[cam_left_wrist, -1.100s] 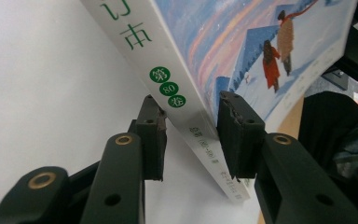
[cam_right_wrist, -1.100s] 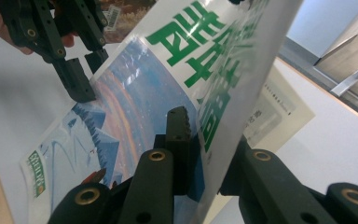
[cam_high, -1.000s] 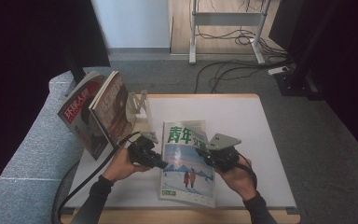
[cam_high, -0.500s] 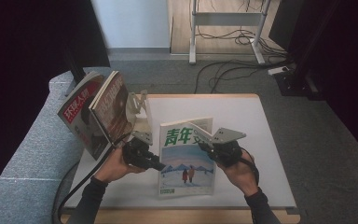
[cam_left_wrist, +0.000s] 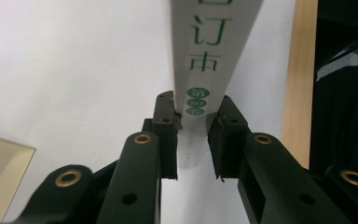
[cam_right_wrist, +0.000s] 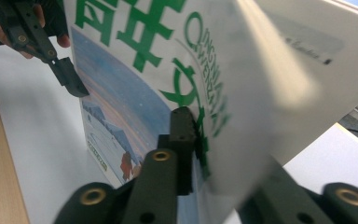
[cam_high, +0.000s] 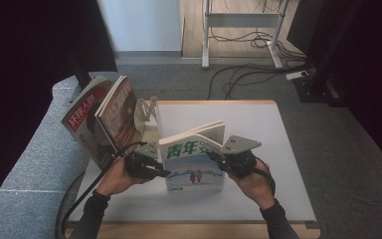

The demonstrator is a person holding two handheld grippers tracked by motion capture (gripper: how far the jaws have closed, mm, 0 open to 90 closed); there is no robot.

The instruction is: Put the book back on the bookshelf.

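Note:
A magazine (cam_high: 194, 167) with green characters and a snowy cover picture stands upright on its lower edge on the white table (cam_high: 263, 129). My left gripper (cam_high: 162, 173) holds its left edge. In the left gripper view the jaws (cam_left_wrist: 196, 109) have the spine (cam_left_wrist: 209, 42) between them; they have just been closing on it. My right gripper (cam_high: 214, 157) grips the right edge. In the right gripper view one pad (cam_right_wrist: 182, 122) presses on the cover (cam_right_wrist: 135, 88) and the other jaw is behind the pages. Those jaws have just eased open slightly with the magazine still between them.
Two more magazines (cam_high: 102, 119) lean in a rack (cam_high: 148, 110) at the table's left rear corner. A grey ledge (cam_high: 35, 164) runs along the left. Cables and metal desk legs (cam_high: 238, 55) lie on the floor beyond the table. The left gripper (cam_right_wrist: 67, 74) appears in the right gripper view.
The magazine has gone from lying nearly flat to standing upright on its lower edge. Both hands have tipped it up, and the left hand has risen a little.

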